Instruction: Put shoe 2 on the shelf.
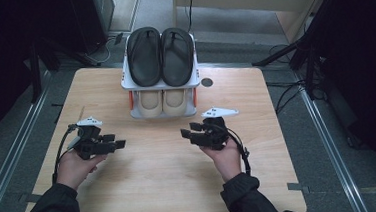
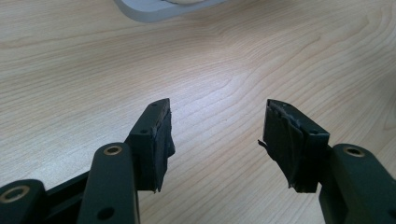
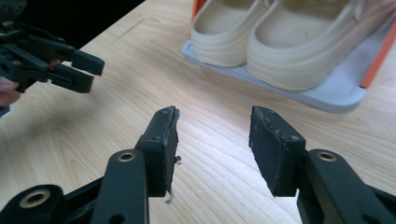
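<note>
A small white two-shelf shoe rack stands at the table's far middle. A pair of black sandals lies on its top shelf and a pair of beige clogs on the lower one. My left gripper is held low over the wood at the left, pointing right, its jaws open and empty. My right gripper is at the right, pointing left toward it, open with nothing between its fingers. The beige clogs and the rack base lie just ahead of it, and the left gripper is farther off.
The wooden table has bare wood between and in front of the hands. A dark round grommet sits right of the rack. Floor rails, black stands and cables surround the table. The rack's corner edges the left gripper view.
</note>
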A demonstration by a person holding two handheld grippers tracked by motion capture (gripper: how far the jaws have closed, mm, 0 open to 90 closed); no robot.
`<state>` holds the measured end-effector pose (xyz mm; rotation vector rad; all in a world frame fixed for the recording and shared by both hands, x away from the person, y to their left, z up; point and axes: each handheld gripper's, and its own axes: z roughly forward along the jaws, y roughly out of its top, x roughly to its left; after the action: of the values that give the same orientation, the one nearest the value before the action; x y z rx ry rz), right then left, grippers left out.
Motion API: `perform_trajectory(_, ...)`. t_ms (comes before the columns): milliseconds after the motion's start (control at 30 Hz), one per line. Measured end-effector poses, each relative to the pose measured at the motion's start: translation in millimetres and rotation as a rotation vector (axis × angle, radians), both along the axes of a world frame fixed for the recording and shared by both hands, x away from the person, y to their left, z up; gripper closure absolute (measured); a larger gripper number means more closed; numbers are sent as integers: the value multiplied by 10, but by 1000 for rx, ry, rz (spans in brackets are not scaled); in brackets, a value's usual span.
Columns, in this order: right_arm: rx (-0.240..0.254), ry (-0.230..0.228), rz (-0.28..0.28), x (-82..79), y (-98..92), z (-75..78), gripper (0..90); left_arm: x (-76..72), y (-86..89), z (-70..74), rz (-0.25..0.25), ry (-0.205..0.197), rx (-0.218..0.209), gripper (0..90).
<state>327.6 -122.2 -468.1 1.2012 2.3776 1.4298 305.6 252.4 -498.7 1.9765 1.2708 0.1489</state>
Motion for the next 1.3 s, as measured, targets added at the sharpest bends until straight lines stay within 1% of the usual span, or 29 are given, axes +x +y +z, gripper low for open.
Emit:
perform_trajectory(100, -3, -1, 1, -8, -40, -60, 519, -7, -9, 5, -8, 7, 0, 425)
perform_trajectory(167, -9, 3, 4, -13, -56, -94, 515, -14, -18, 5, -5, 3, -2, 425)
perform_trajectory(233, -3, -1, 5, -17, -80, -131, 515, -21, -23, 8, -6, 1, -4, 424)
perform_trajectory(267, -3, 5, 5, -16, -90, -147, 514, -24, -24, 9, -8, 0, -4, 424)
perform_trajectory(300, -9, 12, 3, -17, -97, -159, 510, -29, -28, 9, -8, 0, -7, 424)
perform_trajectory(433, -61, -13, 5, -10, -110, -199, 504, -43, -34, 14, -15, -2, -4, 424)
perform_trajectory(500, -70, -16, 9, -3, -117, -224, 504, -50, -39, 18, -18, -3, -5, 424)
perform_trajectory(600, -41, -2, -6, -3, -138, -269, 507, -58, -57, 18, -23, -5, -7, 423)
perform_trajectory(633, -31, 14, -10, 1, -145, -283, 507, -60, -64, 19, -27, -7, -4, 423)
perform_trajectory(800, -14, 37, -20, 22, -161, -322, 506, -75, -102, 18, -42, -7, 1, 421)
perform_trajectory(1033, -7, 40, -30, 48, -181, -334, 504, -74, -102, 10, -42, -2, 3, 419)
perform_trajectory(1100, -5, 51, -31, 50, -183, -338, 503, -73, -102, 7, -42, -2, 7, 419)
perform_trajectory(1300, -8, 49, -29, 51, -182, -341, 500, -71, -92, 2, -40, 1, 8, 418)
